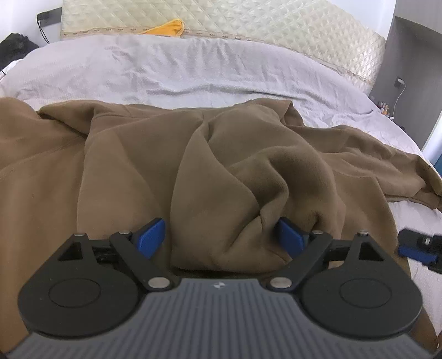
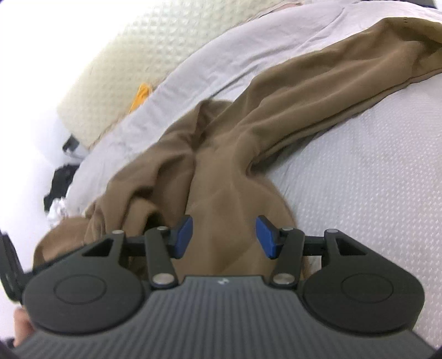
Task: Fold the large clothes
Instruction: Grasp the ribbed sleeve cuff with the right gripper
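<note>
A large brown sweatshirt [image 1: 154,171] lies crumpled on a bed with a pale grey sheet [image 1: 193,71]. My left gripper [image 1: 221,237] is open, its blue pads wide apart on either side of a raised fold of the brown cloth. My right gripper [image 2: 225,234] is open over another part of the sweatshirt [image 2: 226,154], with cloth lying between its pads. A long sleeve [image 2: 331,82] runs off to the upper right. The right gripper also shows at the right edge of the left wrist view [image 1: 420,245].
A cream quilted headboard [image 1: 248,24] stands behind the bed, with an orange cloth [image 1: 168,27] at its foot. A dark bag [image 1: 16,47] lies at far left. A grey wall panel with a plugged-in charger [image 1: 400,82] is at right.
</note>
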Demonstrator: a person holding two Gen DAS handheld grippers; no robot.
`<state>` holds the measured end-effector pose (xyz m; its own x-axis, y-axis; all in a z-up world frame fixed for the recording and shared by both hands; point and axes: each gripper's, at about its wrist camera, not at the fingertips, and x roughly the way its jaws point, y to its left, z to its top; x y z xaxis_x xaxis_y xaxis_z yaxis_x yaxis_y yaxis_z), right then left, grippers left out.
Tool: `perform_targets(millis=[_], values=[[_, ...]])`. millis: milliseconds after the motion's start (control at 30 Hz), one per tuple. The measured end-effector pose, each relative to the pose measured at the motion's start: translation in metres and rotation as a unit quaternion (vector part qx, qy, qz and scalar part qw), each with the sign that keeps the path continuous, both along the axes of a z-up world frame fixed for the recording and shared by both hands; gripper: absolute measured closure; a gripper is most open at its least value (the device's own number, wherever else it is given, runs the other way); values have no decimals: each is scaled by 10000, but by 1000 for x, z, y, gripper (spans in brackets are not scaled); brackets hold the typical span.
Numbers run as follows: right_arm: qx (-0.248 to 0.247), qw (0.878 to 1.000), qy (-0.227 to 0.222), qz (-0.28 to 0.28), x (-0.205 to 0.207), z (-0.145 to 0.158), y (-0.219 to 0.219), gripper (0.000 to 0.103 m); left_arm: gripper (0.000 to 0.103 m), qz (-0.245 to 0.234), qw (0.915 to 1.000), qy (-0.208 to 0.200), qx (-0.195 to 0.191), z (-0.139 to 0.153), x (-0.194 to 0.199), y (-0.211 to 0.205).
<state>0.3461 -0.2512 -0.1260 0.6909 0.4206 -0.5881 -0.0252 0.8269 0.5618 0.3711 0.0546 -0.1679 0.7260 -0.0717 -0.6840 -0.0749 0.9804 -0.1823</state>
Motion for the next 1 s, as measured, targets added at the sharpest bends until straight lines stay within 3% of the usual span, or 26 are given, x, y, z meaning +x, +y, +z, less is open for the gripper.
perform_targets(millis=[67,200,300,400,433,467,500,533,767,900,1000], values=[[86,9998,-55,-166,1,0,-6,50,12,5,10000,19,-3,-3,1,-1],[-190,9971,-56,-740,0,3,-21,47,11,22,10000,54,-1,-1,1,0],[-23,9940,137,-1081,16,6,-37,47,11,9,10000,19,-36,0,-1,2],[-272,9897,4,-1403,38,18,-47,47,11,20,9999,-7,-170,0,-4,8],[-211,9888,-63,-1475,49,20,-53,45,11,32,9998,-13,-208,0,-6,9],[-56,9880,-144,-1539,60,19,-61,34,11,24,9998,-28,-218,0,-7,10],[39,9872,-200,-1579,71,16,-67,24,11,14,9998,-43,-208,1,-8,11],[41,9864,-203,-1629,82,12,-73,21,11,13,9998,-58,-205,1,-9,11],[381,9709,424,-2328,126,-46,-121,19,11,66,9995,-138,-284,0,-11,9],[1074,9598,275,-2578,139,-79,-152,22,11,122,9992,-302,-215,1,-13,5],[1080,9548,-6,-2771,157,-82,-172,22,9,230,9988,-359,-237,-1,-13,3]])
